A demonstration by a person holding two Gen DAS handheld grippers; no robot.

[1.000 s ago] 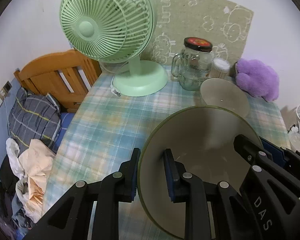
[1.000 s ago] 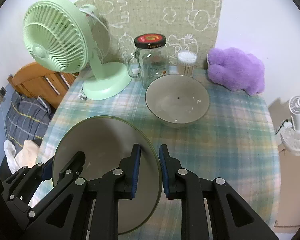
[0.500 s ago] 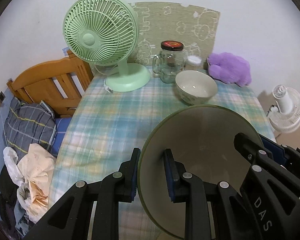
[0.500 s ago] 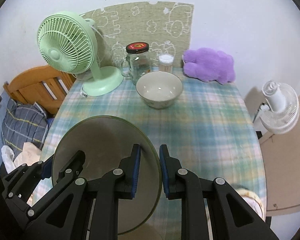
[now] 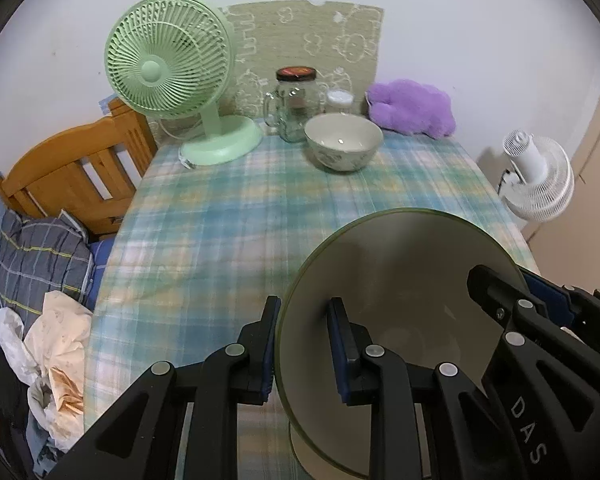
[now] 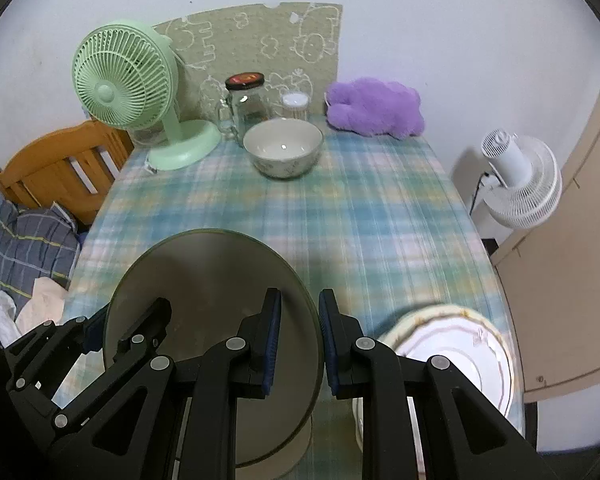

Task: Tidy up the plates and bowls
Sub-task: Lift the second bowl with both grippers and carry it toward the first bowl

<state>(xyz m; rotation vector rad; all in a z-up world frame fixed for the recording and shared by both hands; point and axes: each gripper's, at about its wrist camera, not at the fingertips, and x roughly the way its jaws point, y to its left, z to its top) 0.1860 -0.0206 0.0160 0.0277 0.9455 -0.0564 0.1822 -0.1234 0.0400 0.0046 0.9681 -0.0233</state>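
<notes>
A large grey-brown bowl with a green rim (image 5: 396,280) (image 6: 204,284) hangs above the near part of the plaid table. My left gripper (image 5: 304,344) is shut on its left rim, and my right gripper (image 6: 299,344) is shut on its right rim. Each gripper shows at the far side of the bowl in the other's view. A smaller cream bowl (image 5: 343,147) (image 6: 283,153) stands at the back of the table. A white plate with gold and pink rings (image 6: 456,356) lies at the near right corner, beside my right gripper.
Along the back wall stand a green desk fan (image 5: 172,76), a glass jar with a dark lid (image 5: 295,104), a small white-topped container (image 5: 339,101) and a purple plush (image 5: 412,107). A wooden chair (image 5: 72,176) and bedding sit left; a white fan (image 5: 538,180) stands right.
Both grippers have drawn back toward the near edge with the big bowl between them. The fan, jar and cream bowl look farther away, and the white plate has come into the right wrist view.
</notes>
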